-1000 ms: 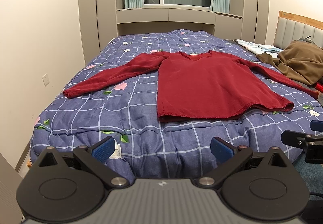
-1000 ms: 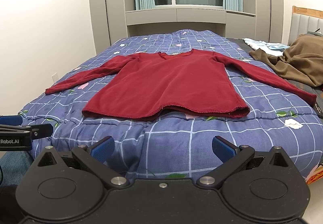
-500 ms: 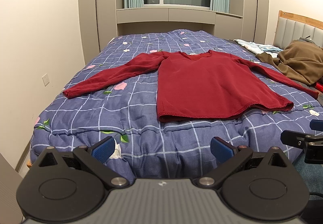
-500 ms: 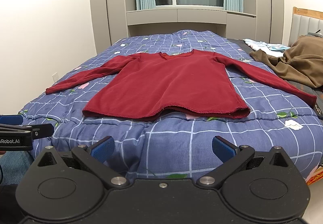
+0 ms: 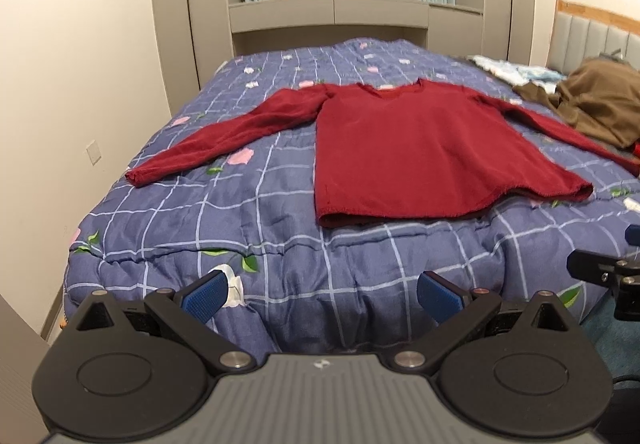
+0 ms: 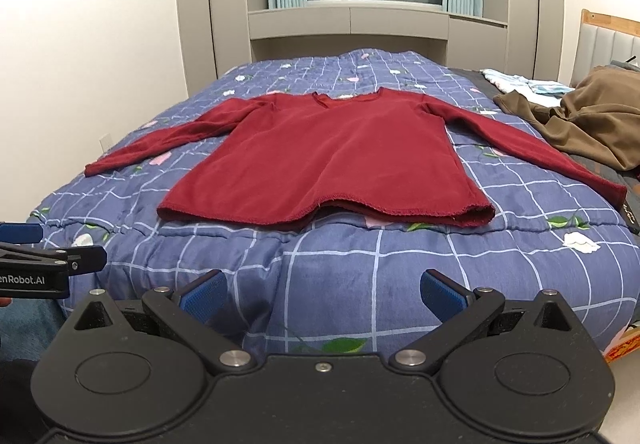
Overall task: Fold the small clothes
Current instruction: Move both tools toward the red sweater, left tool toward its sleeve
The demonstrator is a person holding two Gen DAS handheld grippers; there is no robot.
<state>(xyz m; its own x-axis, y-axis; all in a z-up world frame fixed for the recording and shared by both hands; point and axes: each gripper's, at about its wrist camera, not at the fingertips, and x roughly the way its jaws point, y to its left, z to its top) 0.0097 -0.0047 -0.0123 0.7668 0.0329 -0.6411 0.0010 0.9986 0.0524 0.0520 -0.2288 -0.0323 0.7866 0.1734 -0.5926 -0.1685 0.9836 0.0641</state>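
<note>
A dark red long-sleeved sweater [image 5: 416,148] [image 6: 332,160] lies flat on the blue checked quilt [image 5: 240,220] [image 6: 360,268], both sleeves spread out, hem toward me. My left gripper [image 5: 320,290] is open and holds nothing, hovering at the foot of the bed short of the hem. The right gripper [image 6: 322,292] is likewise open with nothing in it, also in front of the hem. Each gripper shows at the side of the other's view: the right gripper [image 5: 604,270], the left gripper [image 6: 44,260].
A brown garment [image 5: 596,100] [image 6: 592,116] lies heaped at the right by the padded headboard [image 5: 592,36], with light blue-white cloth [image 6: 516,82] behind it. Grey cabinets [image 6: 400,18] and a window stand beyond the bed. A wall runs along the left.
The left gripper's view has shifted slightly closer to the bed and is a little blurred. The right gripper has barely moved. The sweater lies as before.
</note>
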